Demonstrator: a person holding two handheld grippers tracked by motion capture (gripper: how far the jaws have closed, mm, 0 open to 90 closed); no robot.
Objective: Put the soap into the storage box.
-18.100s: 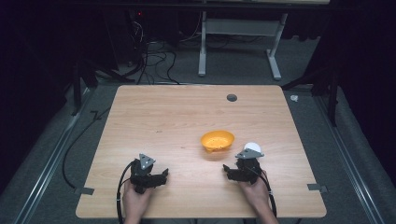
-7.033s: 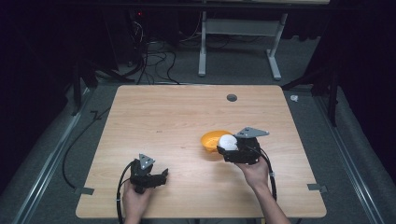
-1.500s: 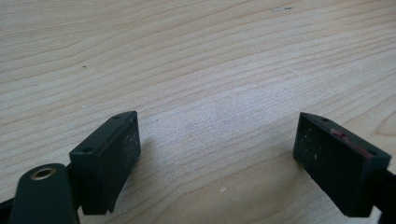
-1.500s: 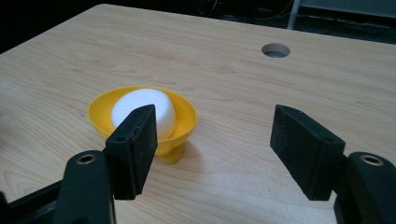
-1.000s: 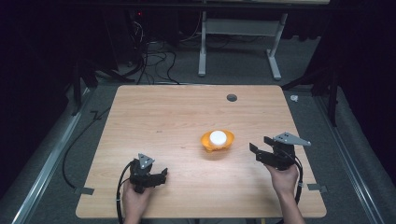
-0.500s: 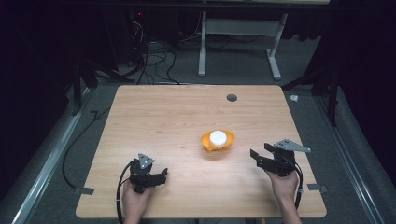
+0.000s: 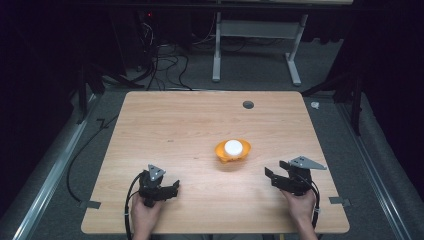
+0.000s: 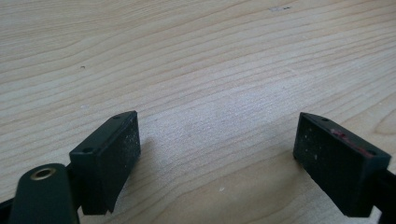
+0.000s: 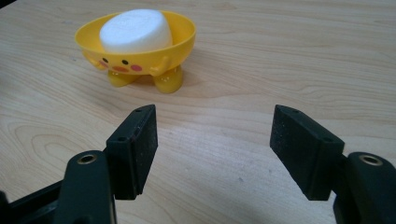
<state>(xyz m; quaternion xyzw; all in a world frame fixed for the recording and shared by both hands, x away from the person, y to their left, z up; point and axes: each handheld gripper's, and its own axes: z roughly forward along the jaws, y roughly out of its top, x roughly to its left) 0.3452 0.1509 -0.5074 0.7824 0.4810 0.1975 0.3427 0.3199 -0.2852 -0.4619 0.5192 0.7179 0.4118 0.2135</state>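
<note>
Surveying the desk: we see a pale wooden desk, bare but for one small bowl a little toward 4 o'clock of its middle.

Right hand-held gripper: the right hand-held gripper sits low near the desk's 4 o'clock edge. In the right gripper view its jaws stand apart, released, with bare wood between them.

Left hand-held gripper: the left hand-held gripper rests near the 7 o'clock edge. In the left gripper view it is released too, nothing between its jaws.

Bowl: the yellow bowl stands upright on little feet, with a painted face toward the right gripper view's camera.

Foam puck: a white foam puck lies inside the bowl, flat face up, a little tilted.

Relation that matters: from the right hand-held gripper the bowl lies at about 10 o'clock in the high view, and at 11 o'clock beyond the jaw tips in its own view, near but well apart from them. From the left one it lies at 2 o'clock and farther off, so we judge the right hand the nearer.

Long axis: the bowl's rim looks slightly oval, running 9 to 3 o'clock in the high view; the puck is round.

Our judgement: with the puck in the bowl, we take the placing as done.
</note>
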